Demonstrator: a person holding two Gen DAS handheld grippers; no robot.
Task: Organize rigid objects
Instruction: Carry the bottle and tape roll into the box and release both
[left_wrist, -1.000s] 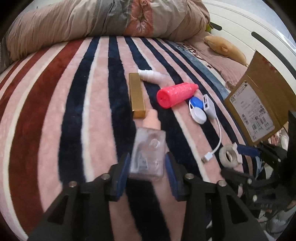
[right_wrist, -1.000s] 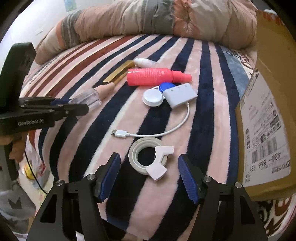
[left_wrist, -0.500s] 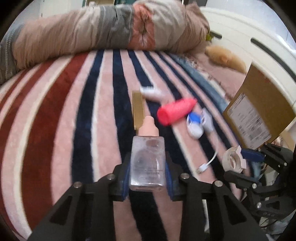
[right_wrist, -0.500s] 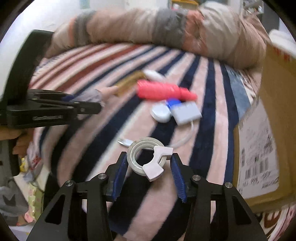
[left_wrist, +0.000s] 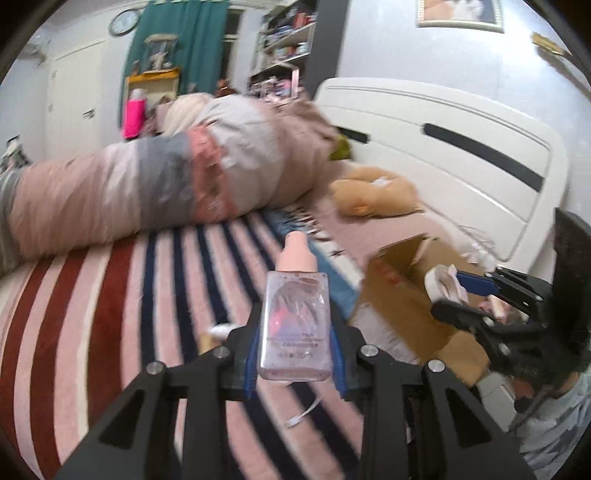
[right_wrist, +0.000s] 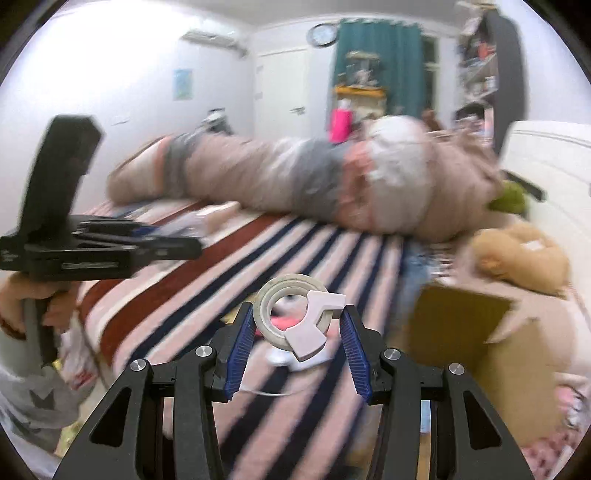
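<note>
Striped bedding (left_wrist: 122, 295) in pink, navy and dark red fills the low part of both views, with a rolled quilt (left_wrist: 155, 184) lying across its far edge and a teal curtain (left_wrist: 173, 33) and wall clock (left_wrist: 123, 21) on the wall behind. At the far left of the right wrist view my left hand (right_wrist: 22, 302) grips the handle of my left tongs (left_wrist: 294, 332). Their blue pads are clamped on the flat sides of a small clear bottle (left_wrist: 294, 325) with a peach cap (left_wrist: 297, 254). It stands upright between them, clear of the bedding, cap pointing away from me. Below it a white cable end (left_wrist: 299, 417) lies on the stripes.

Further right, my right tongs (right_wrist: 297, 332) are closed on a tape roll (right_wrist: 284, 314) with its white dispenser clip (right_wrist: 314, 328). The roll touches the left pad and the clip sits against the right pad, and both are raised off the bed. Under them I can make out something pink and something white, too blurred to name. To the right stands an open cardboard box (right_wrist: 480, 332), its flaps up, beside the tongs. A tan plush toy (right_wrist: 517, 254) lies behind it, against the white headboard (left_wrist: 461, 147).
</note>
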